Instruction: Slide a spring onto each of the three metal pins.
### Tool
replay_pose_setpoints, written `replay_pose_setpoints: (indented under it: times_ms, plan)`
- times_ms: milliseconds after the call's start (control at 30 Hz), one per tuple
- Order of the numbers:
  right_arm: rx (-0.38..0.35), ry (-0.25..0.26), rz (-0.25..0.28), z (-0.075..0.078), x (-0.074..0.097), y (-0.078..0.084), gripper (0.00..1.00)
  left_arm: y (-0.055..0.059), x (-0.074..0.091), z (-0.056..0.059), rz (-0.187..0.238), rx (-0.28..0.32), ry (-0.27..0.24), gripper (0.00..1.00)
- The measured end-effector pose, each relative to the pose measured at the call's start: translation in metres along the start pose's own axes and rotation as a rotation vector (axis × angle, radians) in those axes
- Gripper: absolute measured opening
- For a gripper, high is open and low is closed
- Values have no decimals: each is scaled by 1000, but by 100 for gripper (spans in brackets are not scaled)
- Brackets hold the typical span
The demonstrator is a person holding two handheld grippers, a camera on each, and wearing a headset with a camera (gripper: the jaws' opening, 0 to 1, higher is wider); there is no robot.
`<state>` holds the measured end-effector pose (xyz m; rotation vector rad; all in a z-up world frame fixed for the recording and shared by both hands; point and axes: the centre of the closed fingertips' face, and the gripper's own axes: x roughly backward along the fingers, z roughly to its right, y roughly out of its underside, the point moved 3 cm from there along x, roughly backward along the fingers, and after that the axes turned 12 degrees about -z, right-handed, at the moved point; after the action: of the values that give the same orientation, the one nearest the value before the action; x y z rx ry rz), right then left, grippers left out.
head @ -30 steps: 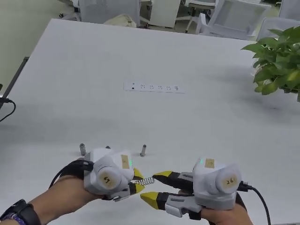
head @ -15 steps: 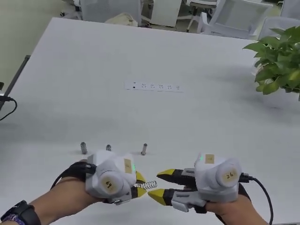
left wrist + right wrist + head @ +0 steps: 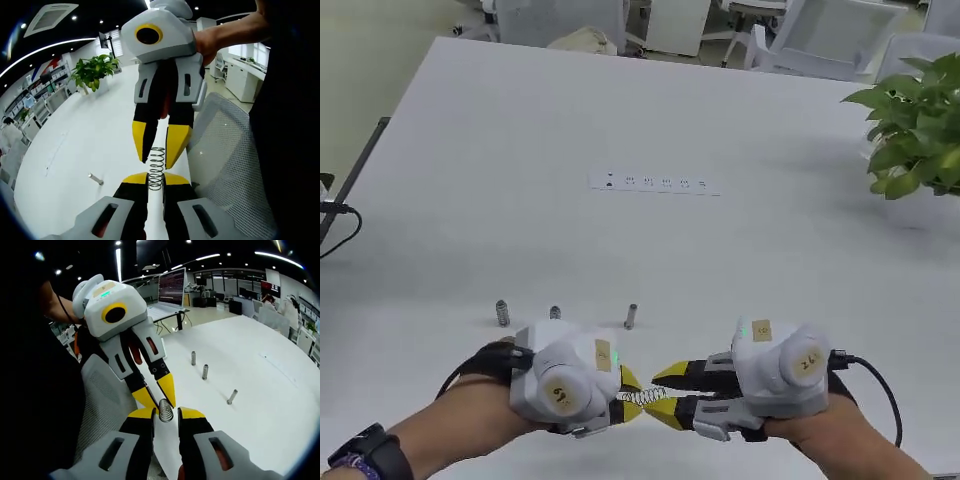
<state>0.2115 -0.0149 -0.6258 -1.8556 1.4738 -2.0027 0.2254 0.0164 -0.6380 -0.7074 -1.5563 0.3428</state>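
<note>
Nearest us, over the front edge of the bench (image 3: 720, 260), the two tools meet tip to tip, each held in one of the person's hands. The left tongs (image 3: 628, 395) are pressed together on one end of the spring (image 3: 639, 398). The spring is held in the air, clear of the bench top, and reaches across towards the other tool. The right tongs (image 3: 656, 392) stand slightly spread, one yellow tip on each side of the spring's free end. In the right gripper view we see a narrow gap between the coil and each tip, so we record no pinch on that side.

Just beyond the tools, three metal pins stand upright in a row on the bench: left pin (image 3: 502, 313), middle pin (image 3: 555, 313), right pin (image 3: 631, 317). In the right gripper view the left and middle pins look ribbed along the shaft and the right pin looks smooth. They are too small for us to say more.

Farther out, near mid-bench, a socket strip (image 3: 653, 184) lies flush in the surface. A green plant (image 3: 915, 130) sits at the far right. Chairs (image 3: 820, 40) stand past the far edge.
</note>
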Motion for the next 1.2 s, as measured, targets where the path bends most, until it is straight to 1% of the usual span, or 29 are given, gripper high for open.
replay_pose_setpoints:
  times_ms: [133,167,233,300,467,600,667,767,833,967,1100,1167,1200]
  plan:
    - [36,-9,-26,-2,-2,3,12,-3,1,1,0,-12,4,2]
    - [46,-4,-27,-1,-2,2,9,-4,1,1,0,-15,6,2]
    - [61,-11,-15,-3,0,0,9,-5,2,2,-2,-23,10,2]
    - [72,-11,-16,-4,1,0,8,-5,2,2,2,-23,15,2]
    - [60,-14,-17,-3,1,1,8,-5,1,2,5,-19,16,2]
    - [60,-20,-28,-5,0,3,8,-5,-1,4,14,-2,35,3]
    - [51,-24,-18,-3,2,3,8,-3,-2,3,23,28,31,4]
    - [36,-15,4,0,5,1,8,3,-3,1,14,58,32,8]
    - [30,-16,15,3,7,1,8,4,-1,-2,28,97,25,11]
    - [21,-17,14,7,9,4,8,6,3,-10,46,145,-4,13]
    - [10,-6,14,15,11,8,8,11,9,-17,48,184,-39,14]
    - [4,0,17,19,13,9,8,13,14,-21,60,216,-61,14]
    - [3,2,17,21,14,10,8,14,17,-24,73,242,-73,14]
